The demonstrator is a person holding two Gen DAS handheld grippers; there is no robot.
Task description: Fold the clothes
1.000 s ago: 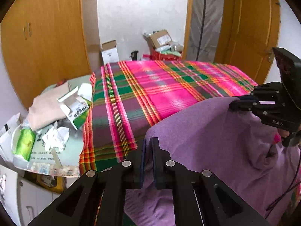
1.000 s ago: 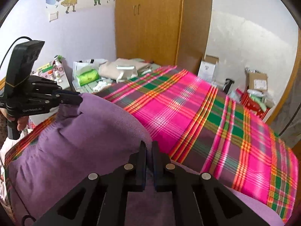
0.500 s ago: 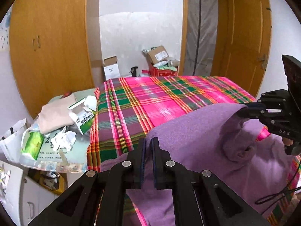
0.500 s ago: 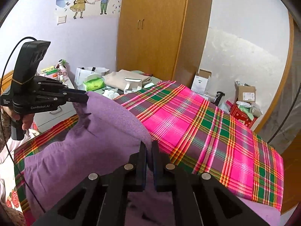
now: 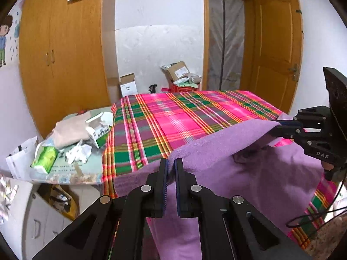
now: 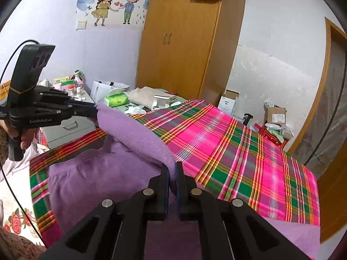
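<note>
The left gripper (image 5: 171, 166) and right gripper (image 6: 172, 170) each pinch the purple garment (image 5: 249, 173) — lifted; an open carton (image 5: 181, 72), upper centre, apparently holds packets.

Bed (image 5: 173, 117) covered by pink/green plaid blanket (image 6: 234, 151), flat, most of the far surface bare. Purple garment (image 5: 249, 173) lies on the near end, its upper edge lifted off the blanket. Side table (image 5: 86, 171) butts against bed's left edge, holding beige folded cloth (image 5: 71, 127), green tissue pack (image 5: 46, 156), crumpled paper (image 5: 78, 152).
</note>
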